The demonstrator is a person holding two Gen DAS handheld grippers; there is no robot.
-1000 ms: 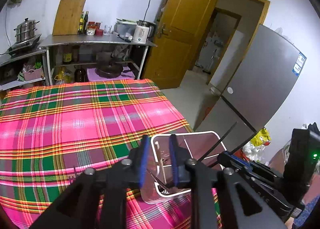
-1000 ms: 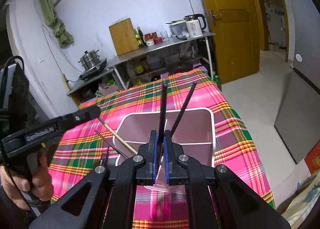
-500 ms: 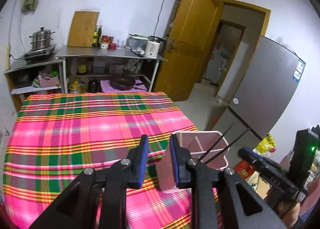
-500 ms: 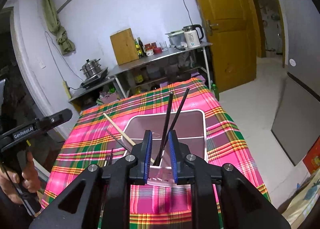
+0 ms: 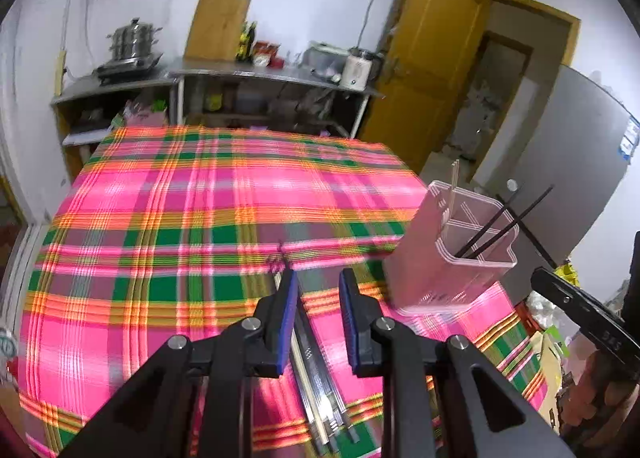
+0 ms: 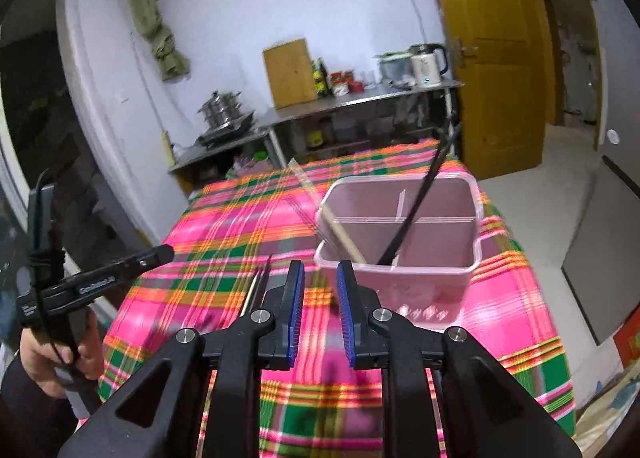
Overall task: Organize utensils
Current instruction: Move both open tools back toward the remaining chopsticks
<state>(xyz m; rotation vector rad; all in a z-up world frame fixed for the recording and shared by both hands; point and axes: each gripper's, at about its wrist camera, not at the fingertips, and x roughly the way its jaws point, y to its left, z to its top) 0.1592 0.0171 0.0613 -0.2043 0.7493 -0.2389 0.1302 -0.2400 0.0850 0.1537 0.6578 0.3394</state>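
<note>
A pink divided holder [image 5: 424,278] [image 6: 440,278] stands near the right edge of the plaid-covered table [image 5: 180,217]. Two black chopsticks [image 5: 500,225] [image 6: 424,197] lean in one compartment and pale wooden chopsticks [image 5: 454,181] [image 6: 340,230] in another. Several loose chopsticks and metal utensils [image 5: 316,378] [image 6: 258,282] lie on the cloth. My left gripper [image 5: 318,298] [image 6: 100,278] hangs open just over them, nothing pressed between its pads. A little in front of the holder, my right gripper [image 6: 320,290] [image 5: 580,310] is open and empty.
A steel shelf unit [image 5: 260,73] with pots, bottles and a kettle [image 6: 428,61] stands behind the table. A yellow door [image 5: 432,57] and a grey fridge [image 5: 580,161] are to the right. A hand [image 6: 52,354] holds the left gripper.
My right gripper let go of the black chopsticks, which now stand in the holder, and drew back. My left gripper swung left from the holder to over the loose utensils.
</note>
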